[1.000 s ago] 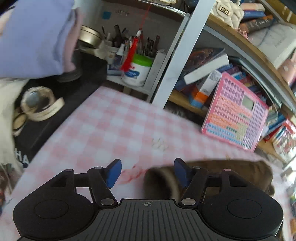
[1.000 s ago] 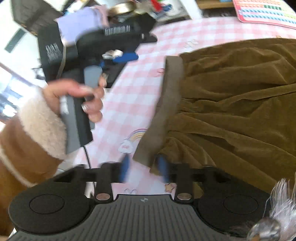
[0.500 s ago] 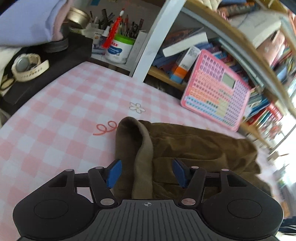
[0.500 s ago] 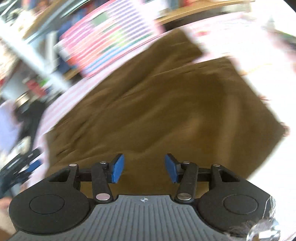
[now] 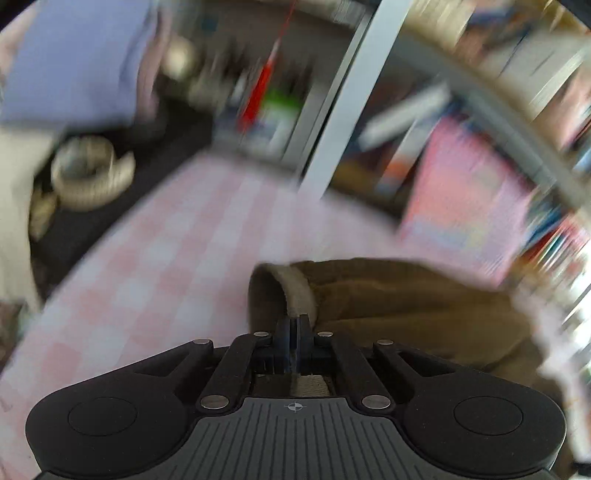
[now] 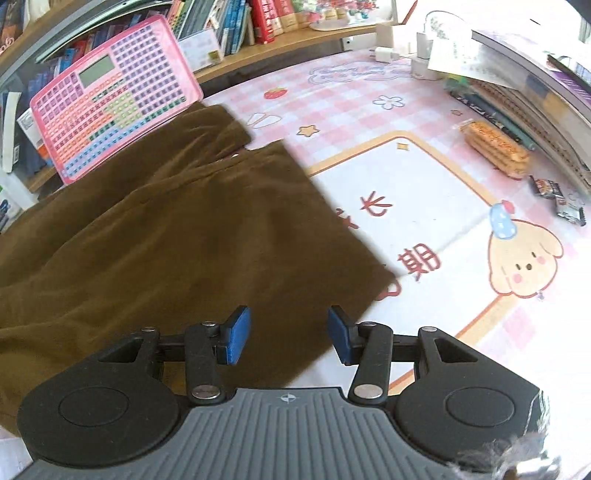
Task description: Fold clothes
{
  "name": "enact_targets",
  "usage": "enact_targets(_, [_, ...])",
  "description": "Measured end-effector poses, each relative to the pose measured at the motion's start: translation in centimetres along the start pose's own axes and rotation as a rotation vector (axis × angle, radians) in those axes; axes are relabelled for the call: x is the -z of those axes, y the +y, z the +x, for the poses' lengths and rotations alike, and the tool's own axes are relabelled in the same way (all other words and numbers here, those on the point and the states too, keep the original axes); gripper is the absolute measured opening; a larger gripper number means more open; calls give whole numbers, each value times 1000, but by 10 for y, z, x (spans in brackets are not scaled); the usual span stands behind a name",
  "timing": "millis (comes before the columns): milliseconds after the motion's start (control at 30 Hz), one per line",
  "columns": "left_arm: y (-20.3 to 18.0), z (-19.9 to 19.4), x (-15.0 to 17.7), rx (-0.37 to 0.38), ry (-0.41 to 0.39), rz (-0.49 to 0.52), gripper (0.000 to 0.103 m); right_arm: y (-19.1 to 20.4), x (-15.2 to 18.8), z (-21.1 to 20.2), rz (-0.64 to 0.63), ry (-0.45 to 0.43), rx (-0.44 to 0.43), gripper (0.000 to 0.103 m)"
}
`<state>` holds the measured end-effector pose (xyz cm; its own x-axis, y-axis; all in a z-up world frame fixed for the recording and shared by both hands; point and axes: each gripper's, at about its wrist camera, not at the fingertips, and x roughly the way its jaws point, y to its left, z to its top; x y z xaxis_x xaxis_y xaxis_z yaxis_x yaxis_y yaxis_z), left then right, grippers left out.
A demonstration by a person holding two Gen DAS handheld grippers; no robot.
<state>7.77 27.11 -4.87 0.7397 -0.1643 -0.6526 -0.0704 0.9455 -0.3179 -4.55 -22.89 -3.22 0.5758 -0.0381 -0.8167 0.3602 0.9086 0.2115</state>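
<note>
Brown garment (image 6: 155,236) beside pink keyboard toy (image 6: 114,110)

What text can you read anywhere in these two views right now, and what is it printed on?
"长" and "期": red characters on the desk mat, right wrist view; a third is half hidden by the brown garment.
Cursive banner at the mat's far edge: too small to read.
Pink calculator keys, book spines, snack wrappers: too small.
Left wrist view: motion-blurred, nothing legible.
</note>
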Motion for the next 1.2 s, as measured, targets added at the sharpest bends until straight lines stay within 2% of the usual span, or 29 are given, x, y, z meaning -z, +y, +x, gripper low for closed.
enact_targets(33, [3, 11, 2, -19, 36, 6, 11, -2, 0, 0, -1, -1, 4, 45])
enact_targets(133, [11, 9, 1, -41, 4, -49, 14, -11, -4, -4, -7, -17, 39, 45])
enact_targets(233, [14, -9, 1, -59, -43, -78, 17, -25, -7, -7, -3, -24, 75, 46])
enact_targets(400, [10, -51, 17, -37, -105, -124, 17, -41, -13, 9, -2, 17, 105, 47])
enact_targets(500, [6, -66, 30, -41, -122, -170, 18, -37, -14, 16, -71, 18, 95, 47])
enact_targets(533, [3, -70, 36, -48, -124, -183, 18, -34, -14, 18, -109, 15, 94, 32])
enact_targets(567, [0, -74, 42, -54, -125, -196, 18, -30, -15, 18, -156, 15, 76, 21])
enact_targets(633, [-7, -79, 50, -64, -121, -217, 18, -22, -16, 18, -252, 14, 35, 10])
enact_targets(667, [-11, -82, 53, -70, -122, -217, 18, -19, -19, 15, -277, 8, 15, 9])
enact_targets(733, [-19, -88, 57, -83, -126, -217, 17, -13, -37, -14, -290, -92, -61, 8])
enact_targets(833, [-27, -99, 60, -102, -146, -227, 18, -6, -64, -86, -323, -301, -193, 8])
enact_targets(900, [-31, -105, 65, -110, -155, -237, 18, -13, -69, -117, -328, -354, -239, 8])
enact_targets(967, [-35, -111, 71, -119, -162, -245, 18, -29, -62, -120, -296, -318, -245, 8])
enact_targets(1000, [-37, -113, 76, -126, -159, -252, 18, -39, -53, -109, -282, -267, -224, 8])
enact_targets(1100, [-41, -117, 87, -145, -136, -264, 18, -70, -22, -51, -242, -37, -128, 9])
enact_targets(1167, [-44, -120, 94, -161, -122, -261, 18, -82, -4, -28, -226, 54, -92, 10])
enact_targets(1200, [-46, -123, 96, -166, -123, -259, 18, -85, 1, -25, -229, 66, -76, 13])
